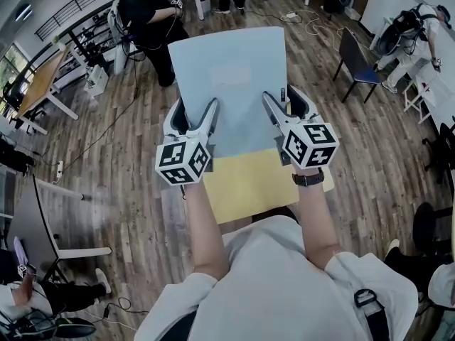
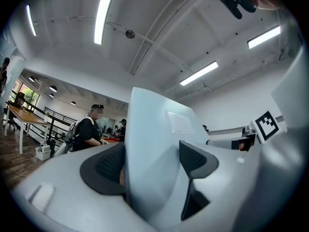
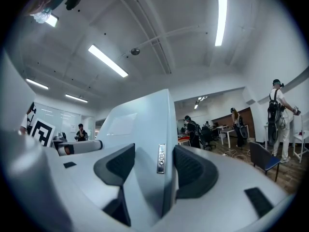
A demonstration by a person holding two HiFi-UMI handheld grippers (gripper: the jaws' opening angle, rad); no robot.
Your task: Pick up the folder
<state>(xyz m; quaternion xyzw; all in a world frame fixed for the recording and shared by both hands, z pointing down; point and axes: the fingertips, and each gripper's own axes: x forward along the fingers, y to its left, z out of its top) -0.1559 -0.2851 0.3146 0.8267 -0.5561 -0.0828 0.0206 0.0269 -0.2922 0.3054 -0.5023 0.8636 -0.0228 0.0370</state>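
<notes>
Holding steady | folder [image 1: 227, 69] aloft above the floor [image 1: 128, 190], left gripper [image 1: 194, 116] clamped on its left edge, right gripper [image 1: 282, 104] on its right | keep both hands level, pressure matched (yellow sheet [image 1: 249, 183] might slip).

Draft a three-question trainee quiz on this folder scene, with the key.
1. True or false: only one gripper holds the blue folder.
2. In the head view, what shows just below the folder's near edge? A. a yellow surface; B. a red tray; C. a green bin.
3. Fill in: the small metal tab on the folder's edge shows in the ___ gripper view.

Key:
1. False: the left gripper and the right gripper both clamp it, one on each side.
2. A
3. right
</notes>
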